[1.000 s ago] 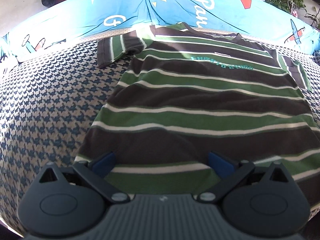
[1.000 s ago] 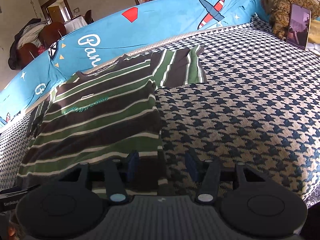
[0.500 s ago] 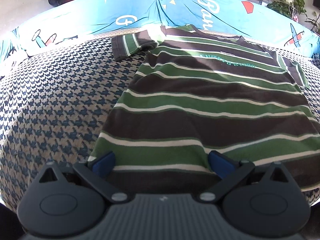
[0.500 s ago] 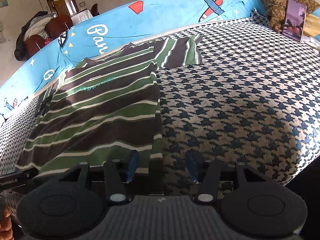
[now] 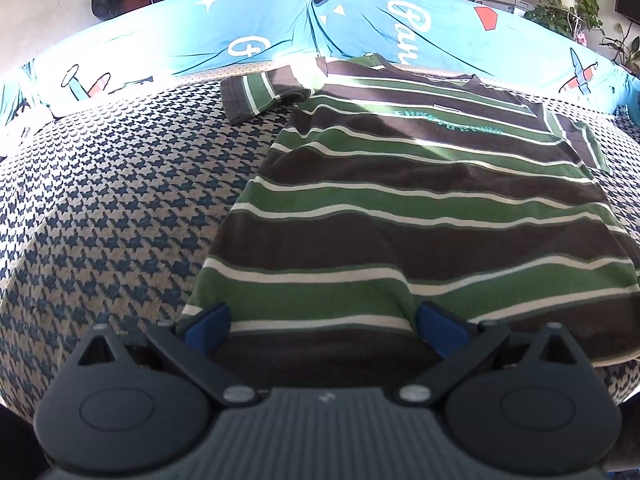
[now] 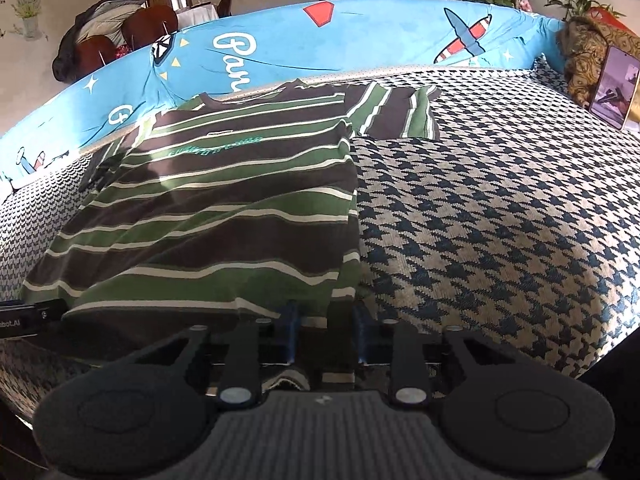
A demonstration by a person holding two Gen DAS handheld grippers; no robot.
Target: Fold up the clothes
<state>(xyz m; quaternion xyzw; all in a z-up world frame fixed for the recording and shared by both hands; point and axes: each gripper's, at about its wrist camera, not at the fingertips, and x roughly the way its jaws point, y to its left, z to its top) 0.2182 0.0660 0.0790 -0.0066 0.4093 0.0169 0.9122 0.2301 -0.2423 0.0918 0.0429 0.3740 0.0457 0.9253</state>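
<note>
A green, brown and white striped T-shirt [image 5: 420, 208] lies flat, front up, on the houndstooth cover [image 5: 120, 200], collar toward the far side. My left gripper [image 5: 324, 326] stands open wide over the shirt's near hem at its left corner, with the blue pads [image 5: 208, 322] apart and cloth lying between them. In the right wrist view the same T-shirt [image 6: 224, 200] fills the left half. My right gripper [image 6: 324, 328] is at the hem's right corner, its jaws closing. The corner of cloth sits between the pads, with a dark gap still showing on the right side.
A blue printed cushion [image 6: 360, 36] runs along the far edge of the cover. A phone [image 6: 614, 80] leans upright at the far right beside a patterned cloth. The cover's near edge drops off just behind both grippers. Chairs and plants stand beyond the cushion.
The right gripper's jaws have narrowed around the hem's right corner and the view has rolled a little. The left gripper slid leftward along the hem to the shirt's left corner, still open.
</note>
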